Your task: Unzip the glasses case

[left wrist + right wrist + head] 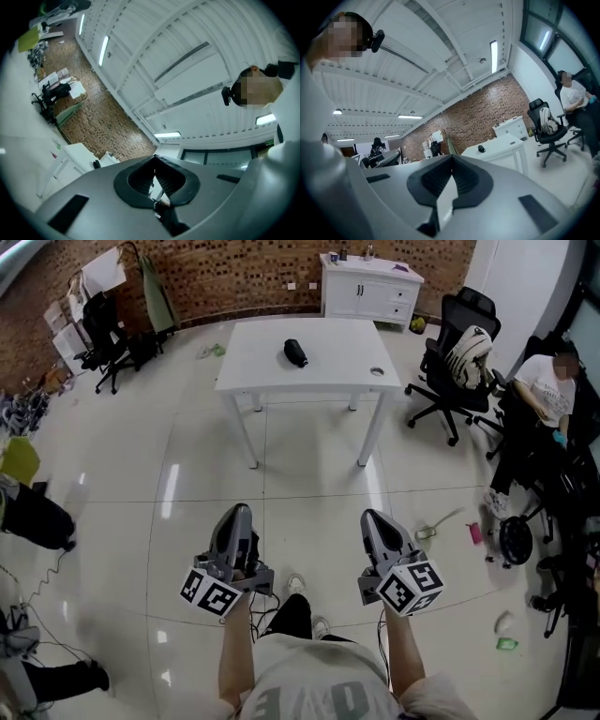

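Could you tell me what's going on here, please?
A person stands on the tiled floor with a gripper in each hand, facing a white table some way ahead. The left gripper and right gripper are both shut and empty, held out in front. The black glasses case lies on the table, untouched; it is too small here to judge its zip.

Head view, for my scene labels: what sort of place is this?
Likely an office or lab workspace: a white table on tiled floor, black office chairs, a white cabinet against a brick wall.
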